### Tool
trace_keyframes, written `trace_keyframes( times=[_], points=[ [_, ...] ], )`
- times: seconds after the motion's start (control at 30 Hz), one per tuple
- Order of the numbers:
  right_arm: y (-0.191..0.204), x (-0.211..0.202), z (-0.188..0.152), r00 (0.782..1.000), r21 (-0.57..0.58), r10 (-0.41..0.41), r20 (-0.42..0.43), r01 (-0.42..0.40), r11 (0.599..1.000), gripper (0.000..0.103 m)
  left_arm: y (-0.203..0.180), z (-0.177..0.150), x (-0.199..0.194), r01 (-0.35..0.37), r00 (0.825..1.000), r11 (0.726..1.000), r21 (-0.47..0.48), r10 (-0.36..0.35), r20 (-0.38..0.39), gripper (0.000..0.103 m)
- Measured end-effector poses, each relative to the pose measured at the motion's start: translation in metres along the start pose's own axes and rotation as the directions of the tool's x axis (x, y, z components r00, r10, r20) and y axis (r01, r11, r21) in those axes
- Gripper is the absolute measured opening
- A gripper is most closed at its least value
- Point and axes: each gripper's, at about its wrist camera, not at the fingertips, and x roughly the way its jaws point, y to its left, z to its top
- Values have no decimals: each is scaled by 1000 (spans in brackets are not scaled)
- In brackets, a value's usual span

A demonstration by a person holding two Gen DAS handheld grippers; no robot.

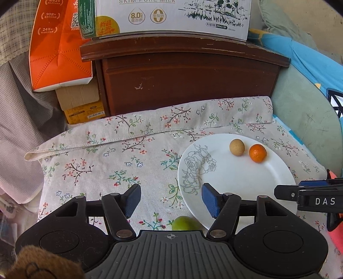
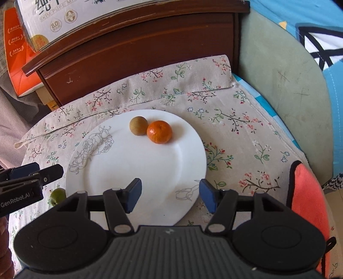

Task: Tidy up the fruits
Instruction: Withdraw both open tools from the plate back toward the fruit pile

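Note:
A white plate (image 1: pixel 240 182) (image 2: pixel 133 167) with a rose drawing lies on the floral cloth. On its far side sit a small tan fruit (image 1: pixel 236 147) (image 2: pixel 138 125) and an orange tangerine (image 1: pixel 257 153) (image 2: pixel 159 131), touching or nearly so. A green fruit (image 1: pixel 184 223) (image 2: pixel 57 195) lies on the cloth just off the plate's near-left rim. My left gripper (image 1: pixel 171 200) is open and empty, just above the green fruit. My right gripper (image 2: pixel 170 196) is open and empty over the plate's near edge. Each gripper shows in the other's view, the right one (image 1: pixel 285 192) and the left one (image 2: pixel 50 171).
A dark wooden cabinet (image 1: pixel 188 79) stands behind the cloth with a milk carton box (image 1: pixel 171 17) on top. An orange bag (image 1: pixel 57 47) and cardboard boxes (image 1: pixel 81 105) stand at the back left. A red-orange towel (image 2: pixel 308 206) lies at the right. Green and blue cushions (image 2: pixel 285 85) rise at the right.

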Motion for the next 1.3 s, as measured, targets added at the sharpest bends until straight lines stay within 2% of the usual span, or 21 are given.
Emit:
trace_keyframes(
  times=[0.27,0.5,0.63,1.0,1.3],
  points=[
    [31,-27,-18,998,-96,57,33,-53,994,62,3,-11,-31,49,999,998,25,-49,-5,65],
    [41,-49,-37,993,-123,96,69,-87,989,68,7,-25,-50,46,999,997,55,-45,-19,66],
    [47,-57,-47,992,-147,119,49,-111,983,68,13,-33,-58,44,999,997,59,-43,-27,66],
    [45,-84,-73,991,-193,126,40,-116,974,68,15,-57,-71,81,995,995,62,-77,-64,66],
    [40,-87,-94,996,-247,85,-24,-88,965,67,10,-79,-75,97,991,992,76,-89,-97,66]
  ],
)
